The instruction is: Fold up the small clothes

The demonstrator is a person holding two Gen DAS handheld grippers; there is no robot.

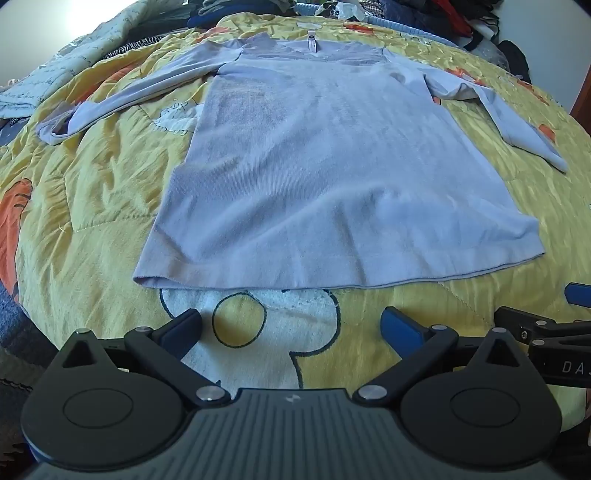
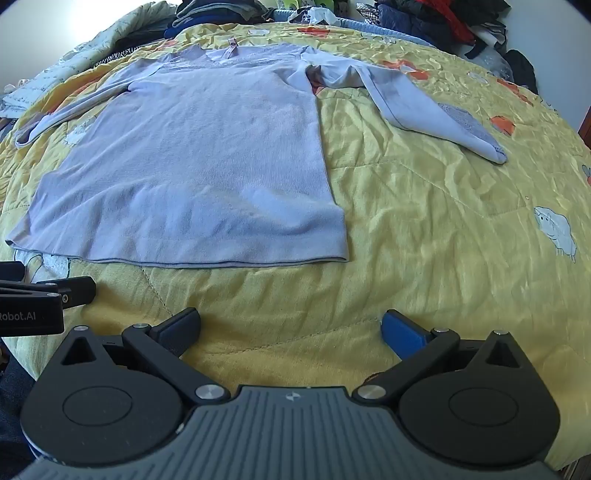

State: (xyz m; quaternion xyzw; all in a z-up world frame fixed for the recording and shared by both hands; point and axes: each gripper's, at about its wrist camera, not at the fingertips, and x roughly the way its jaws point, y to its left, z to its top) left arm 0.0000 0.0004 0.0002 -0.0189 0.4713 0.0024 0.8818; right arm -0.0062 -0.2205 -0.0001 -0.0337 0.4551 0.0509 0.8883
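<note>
A pale lilac long-sleeved top (image 1: 325, 166) (image 2: 199, 162) lies flat on the yellow quilt, hem toward me, collar at the far side, both sleeves spread out. Its left sleeve (image 1: 122, 99) angles down to the left; its right sleeve (image 2: 424, 107) bends down to the right. My left gripper (image 1: 291, 326) hovers open just short of the hem's middle, nothing between its fingers. My right gripper (image 2: 291, 325) is open over bare quilt, below and right of the hem's right corner (image 2: 341, 254). Each gripper shows at the edge of the other's view.
The yellow quilt (image 2: 443, 221) with cartoon sheep and orange patches covers the bed. A heap of dark clothes (image 1: 424, 14) (image 2: 424, 18) lines the far edge. A pale printed blanket (image 1: 55, 70) lies bunched at the far left.
</note>
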